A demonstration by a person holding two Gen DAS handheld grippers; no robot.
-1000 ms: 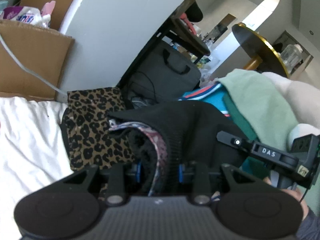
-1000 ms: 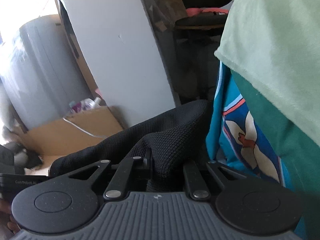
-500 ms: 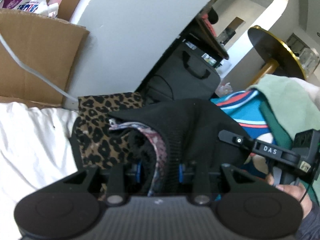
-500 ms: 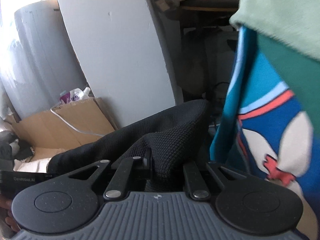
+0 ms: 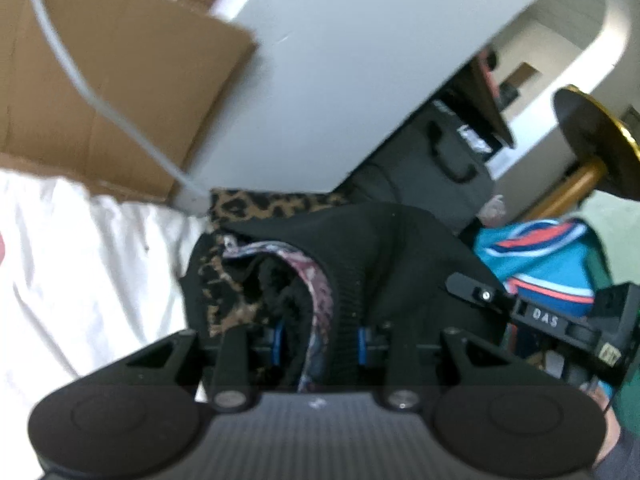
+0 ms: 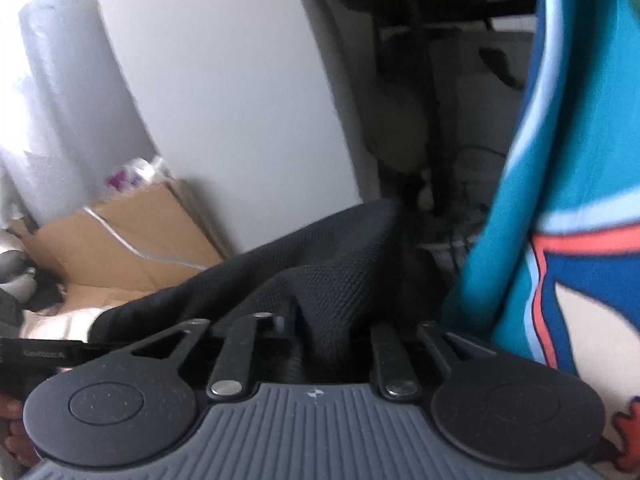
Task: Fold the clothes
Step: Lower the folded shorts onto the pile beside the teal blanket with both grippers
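The black knit garment [image 5: 384, 256] is hanging bunched over the leopard-print cloth [image 5: 256, 208] on the white sheet [image 5: 80, 264], left of the teal patterned fabric [image 5: 544, 256]. The left gripper [image 5: 320, 344] is clamping its thick collar edge, while the right gripper [image 6: 320, 328] is opening its jaws with a fold still lying between them

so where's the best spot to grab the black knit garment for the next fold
Probably the thick ribbed edge of the black knit garment, coming from the near side as the left gripper already does. The edge bunches into a firm ridge that jaws can pinch. The right gripper jaws are opening with loose cloth between them.
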